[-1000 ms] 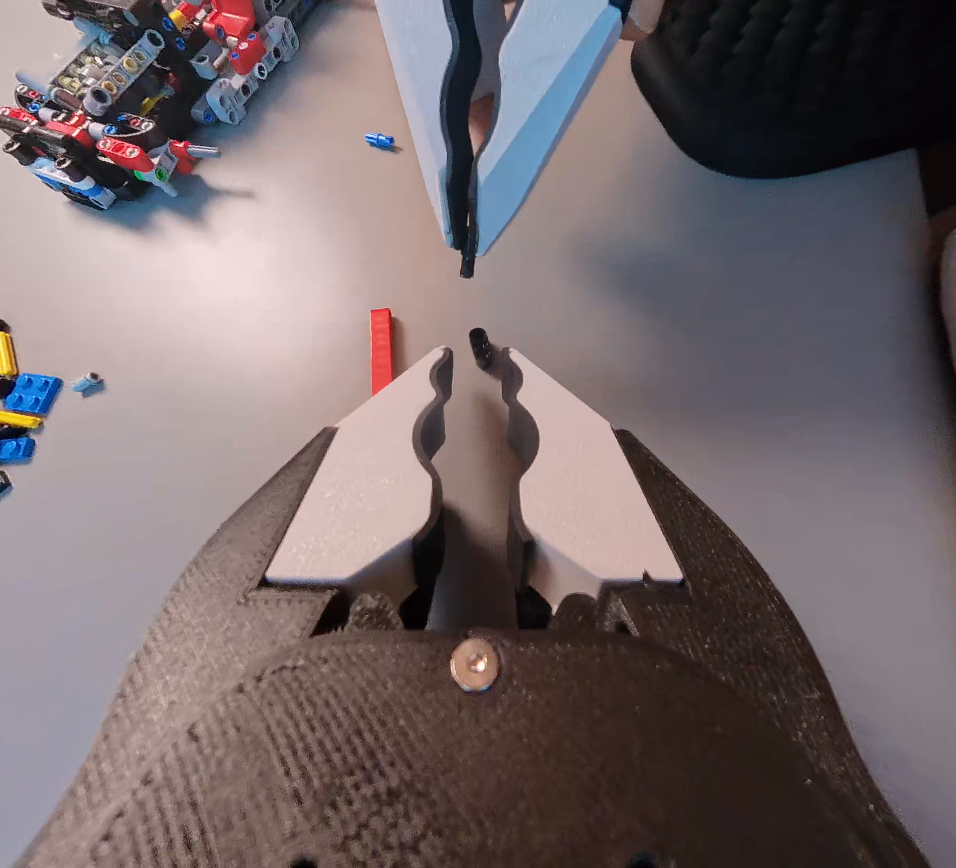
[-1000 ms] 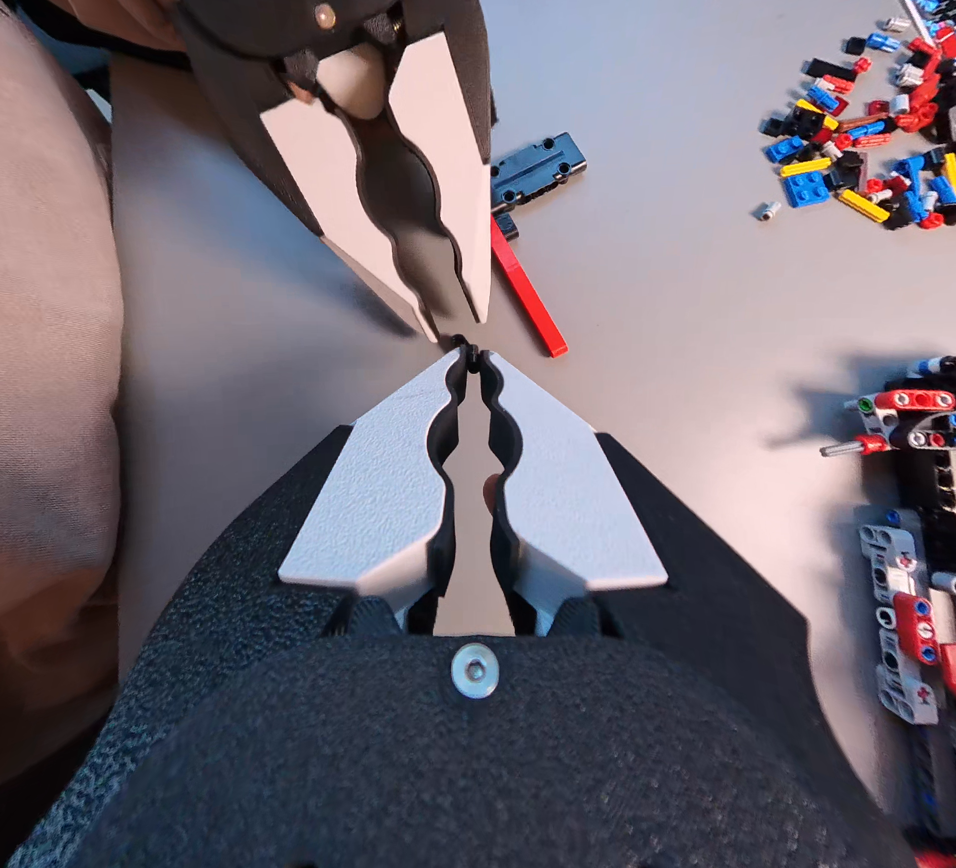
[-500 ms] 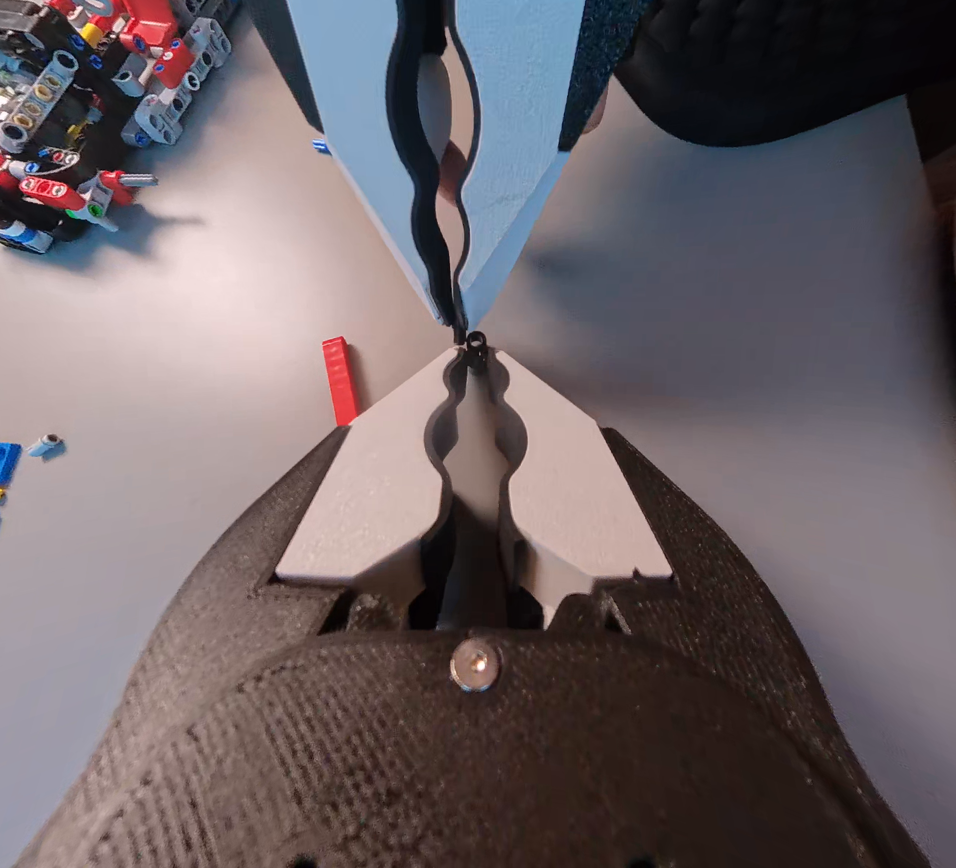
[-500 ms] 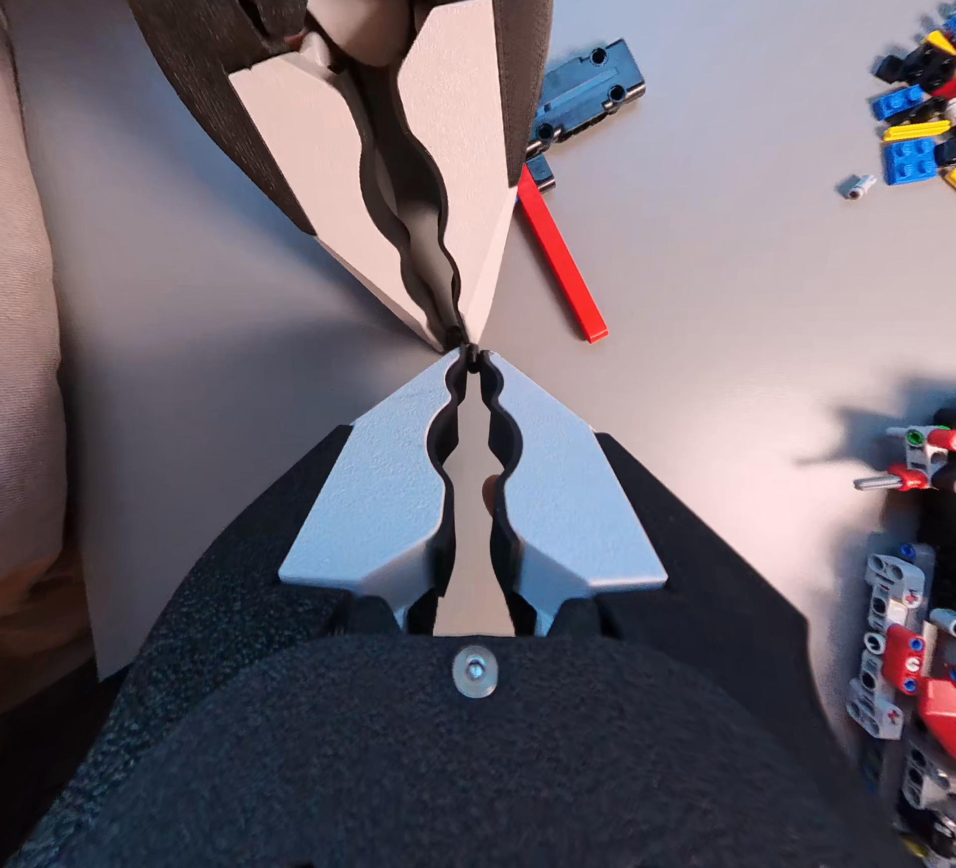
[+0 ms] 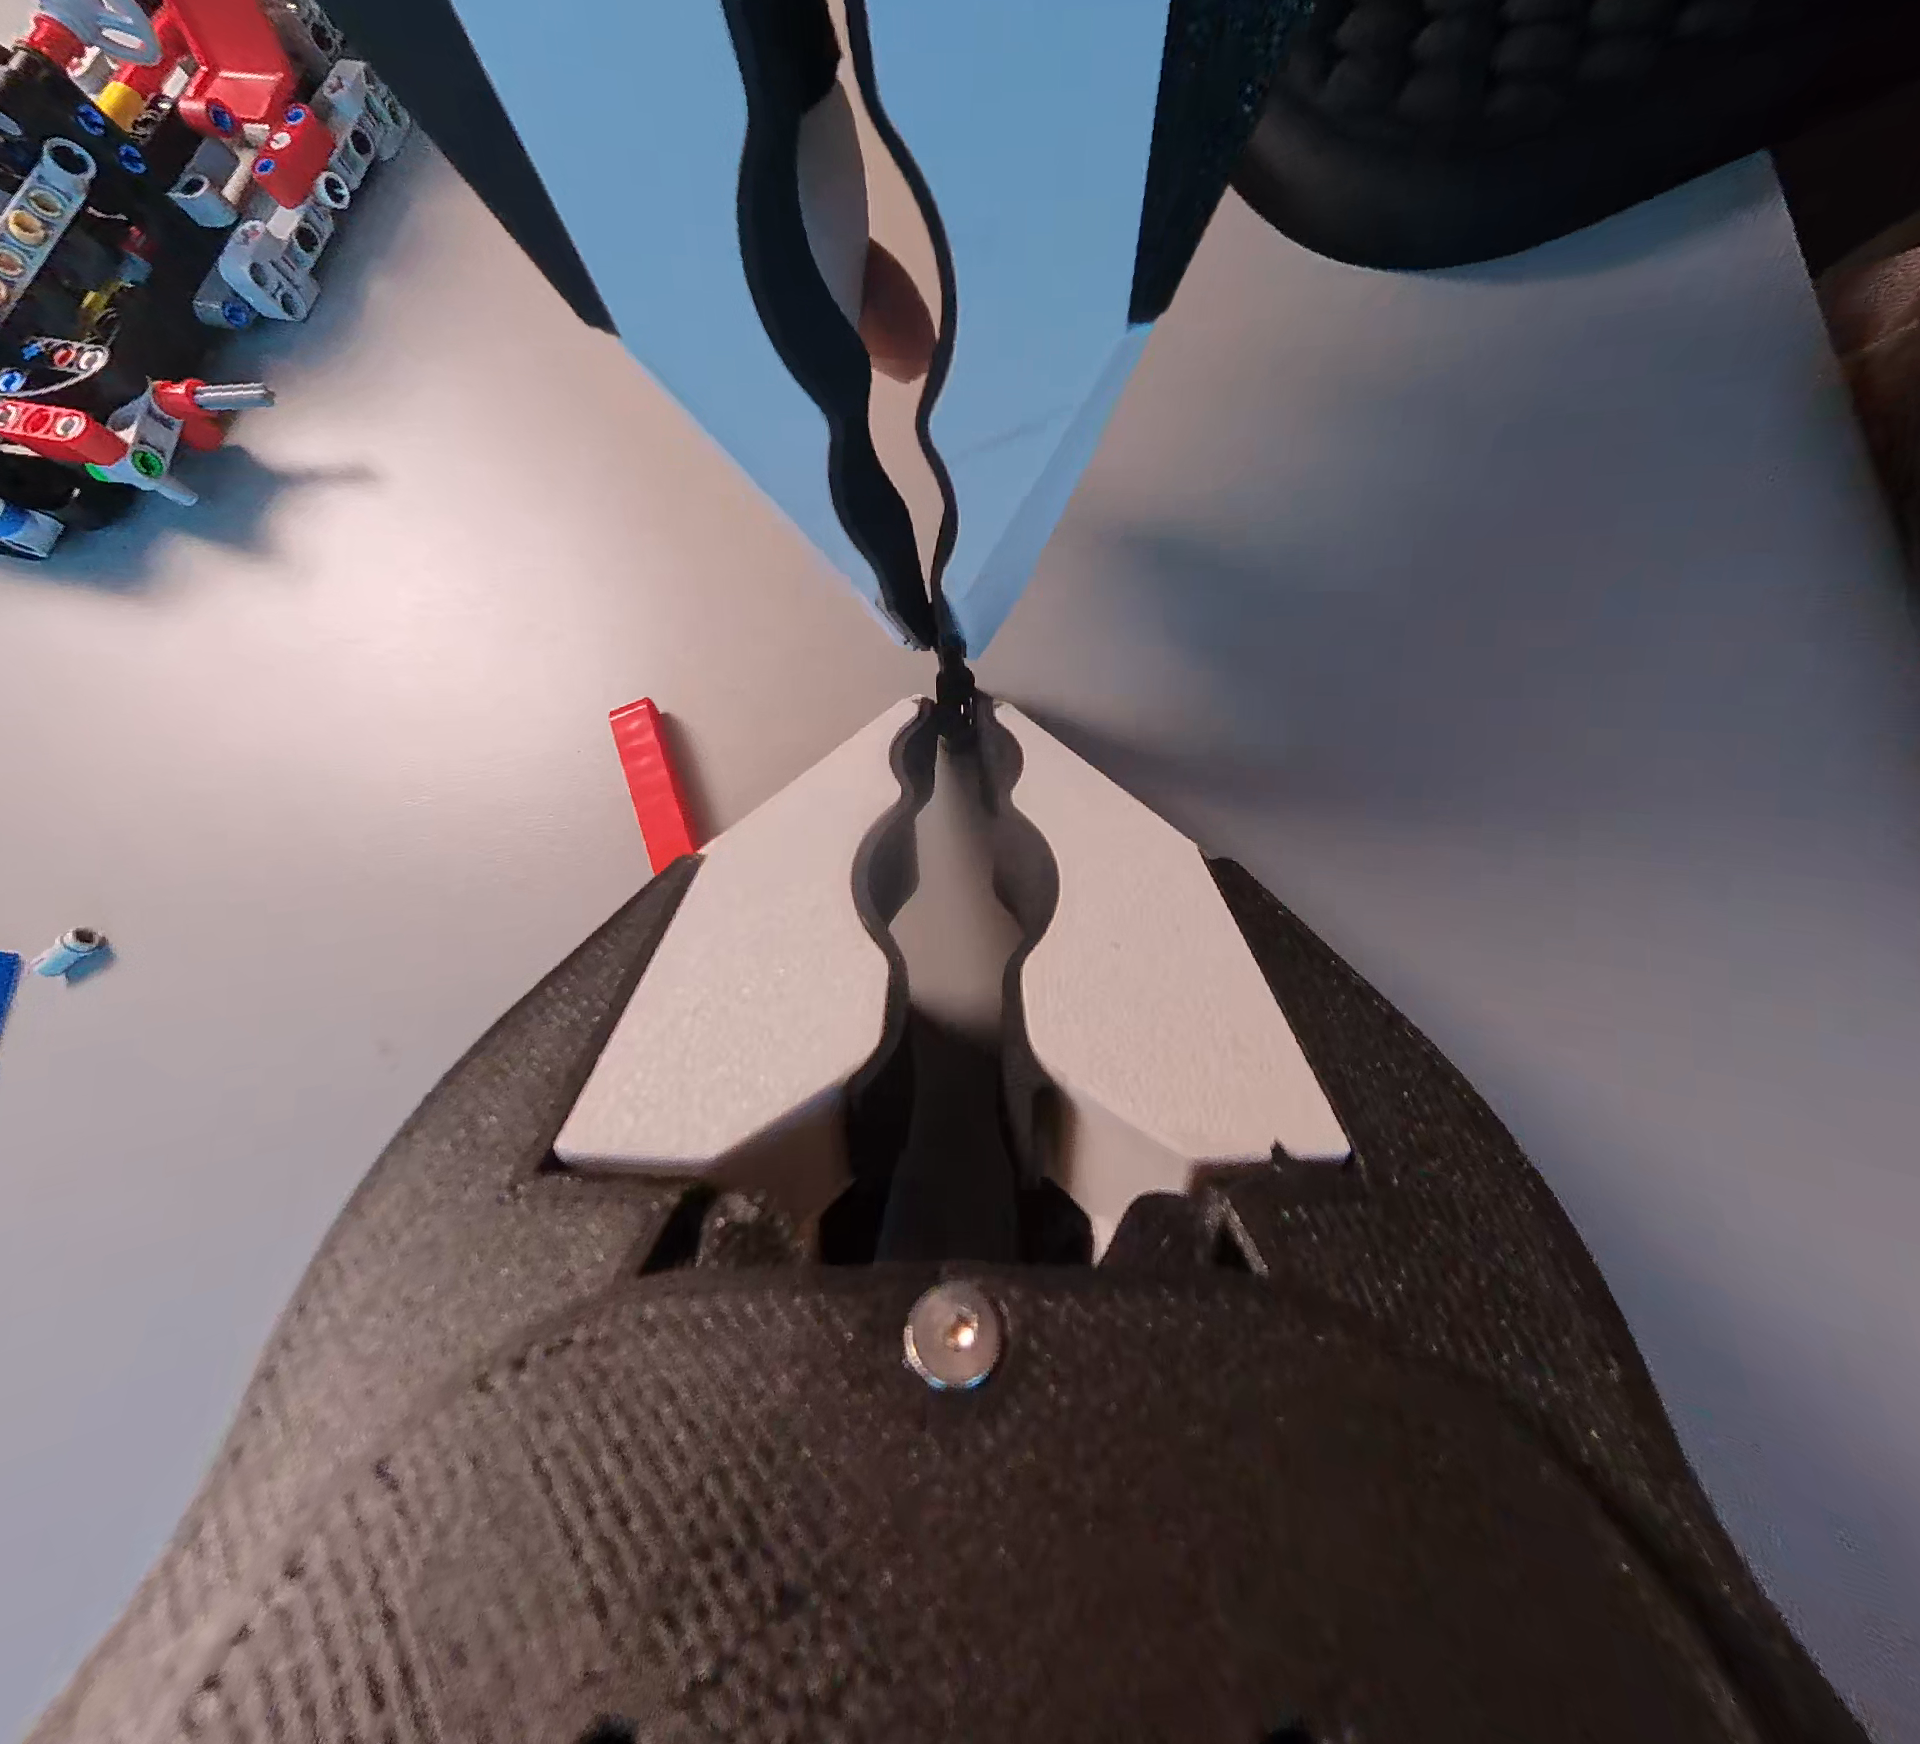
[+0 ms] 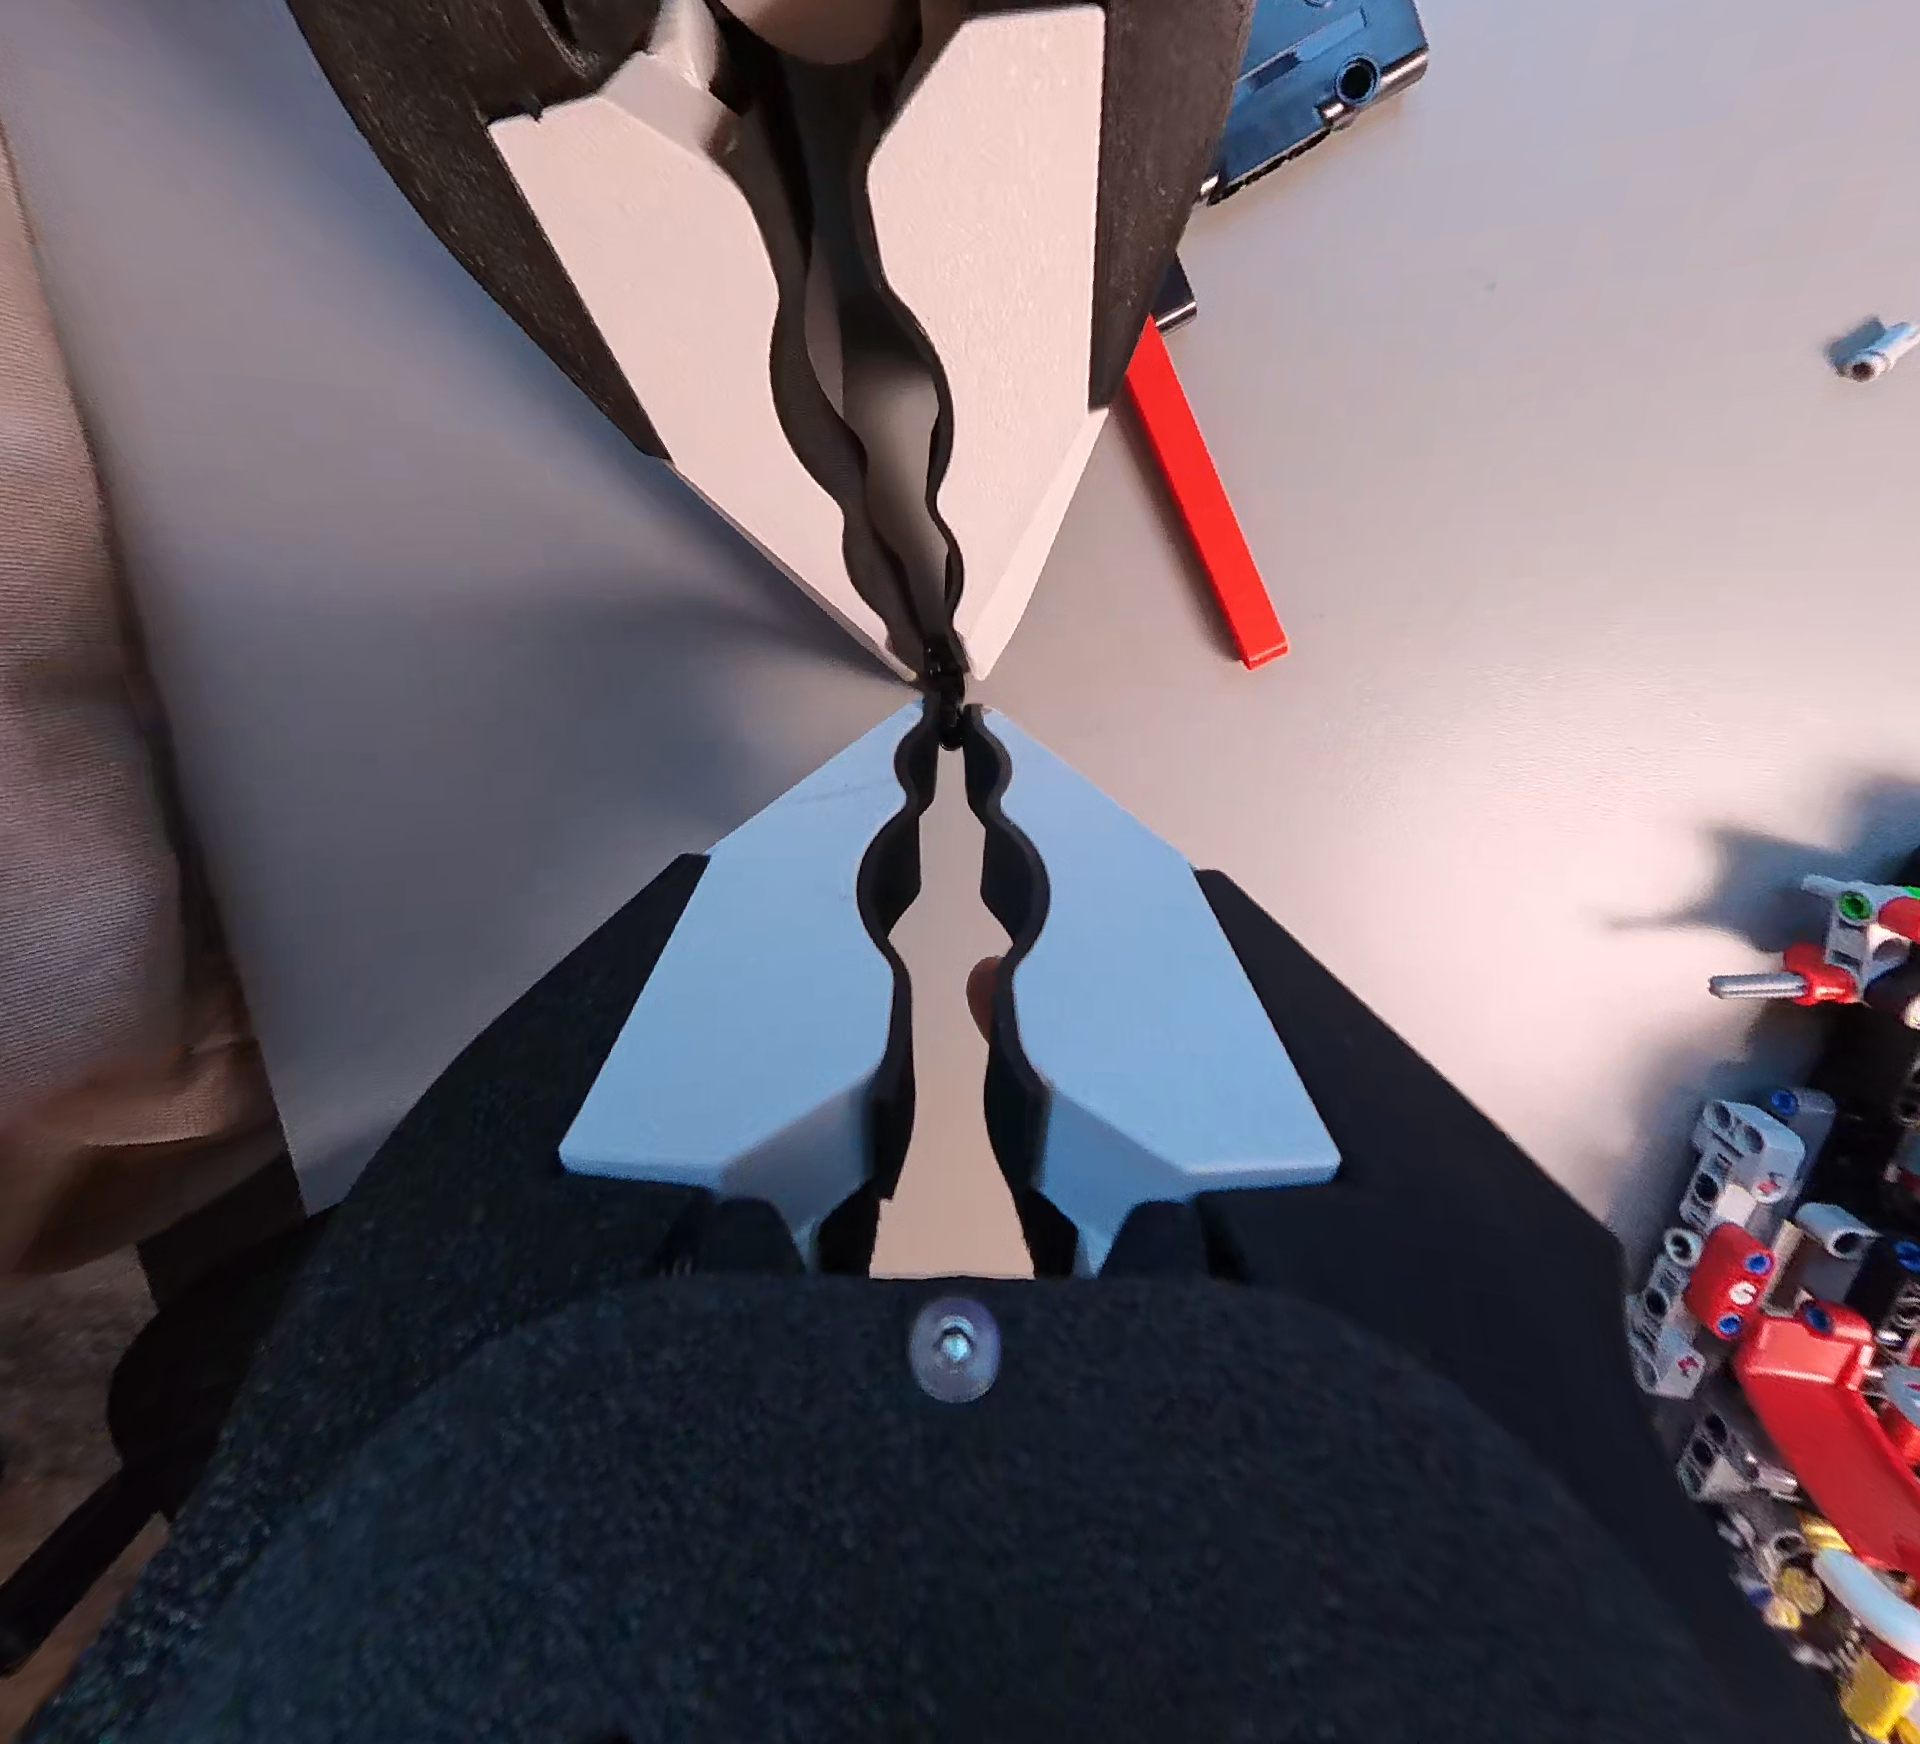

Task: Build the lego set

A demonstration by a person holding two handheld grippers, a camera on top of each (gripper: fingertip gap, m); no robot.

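Tip to tip, left tongs (image 5: 954,726) and right tongs (image 6: 948,726) both pinch one small black peg (image 5: 952,695) above the smooth grey table (image 5: 1455,759).

Surface: plain grey table (image 5: 312,759), matte, lit from above.
Red piece: long flat red bar (image 6: 1205,499), lying beside dark blue-grey block (image 6: 1320,53).
Small part: 1 light blue-grey pin (image 6: 1870,354), alone, well apart from bar.
Model: partly built lego model (image 5: 156,167) at table's edge, red, black, grey.
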